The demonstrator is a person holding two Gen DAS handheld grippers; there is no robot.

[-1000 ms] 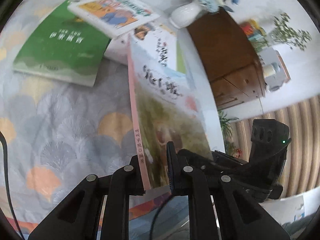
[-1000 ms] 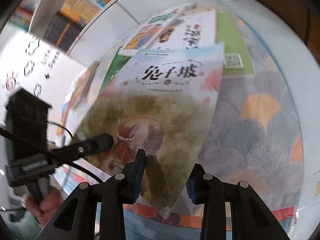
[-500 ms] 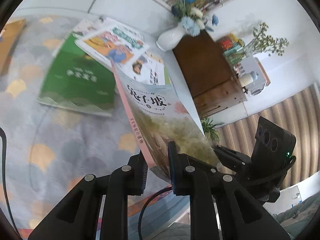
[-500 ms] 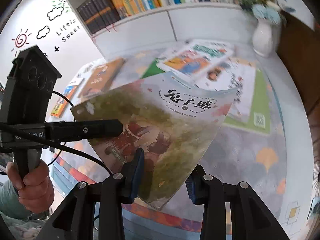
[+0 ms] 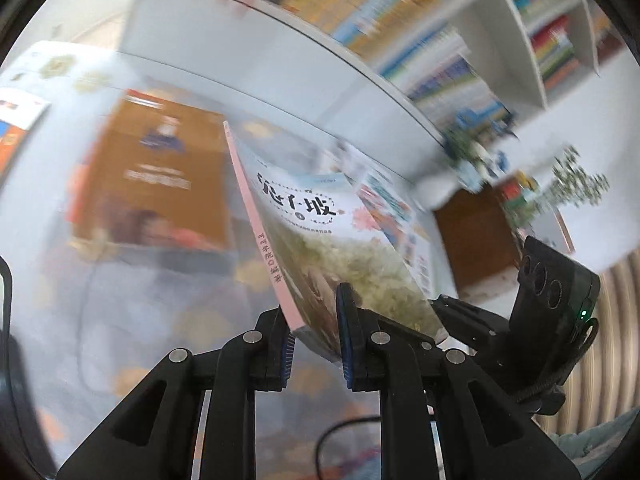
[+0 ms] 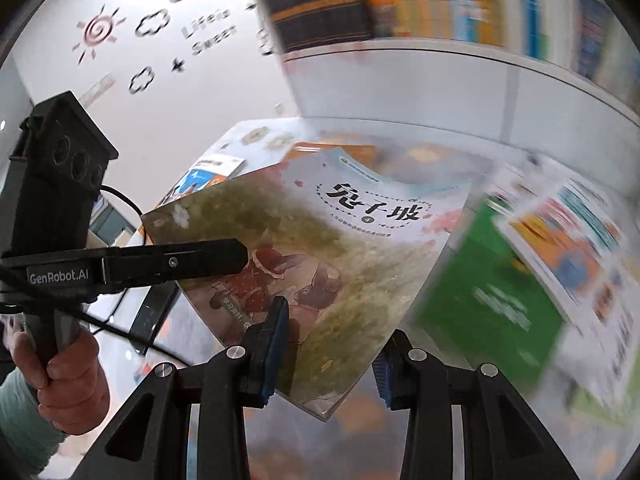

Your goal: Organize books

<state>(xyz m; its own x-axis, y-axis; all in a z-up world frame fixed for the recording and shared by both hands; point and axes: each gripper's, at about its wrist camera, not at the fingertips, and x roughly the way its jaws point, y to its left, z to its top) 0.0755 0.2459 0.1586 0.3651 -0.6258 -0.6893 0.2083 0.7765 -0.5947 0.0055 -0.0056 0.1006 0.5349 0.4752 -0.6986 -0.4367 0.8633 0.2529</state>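
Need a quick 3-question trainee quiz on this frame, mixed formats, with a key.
1. True or false: the left gripper is shut on the rabbit storybook.
2. What is the storybook's spine colour? A) pink B) green C) black
3. Fill in: in the right wrist view, the right gripper grips the storybook at its ____ edge.

Key: 1 true. 2 A. 3 bottom.
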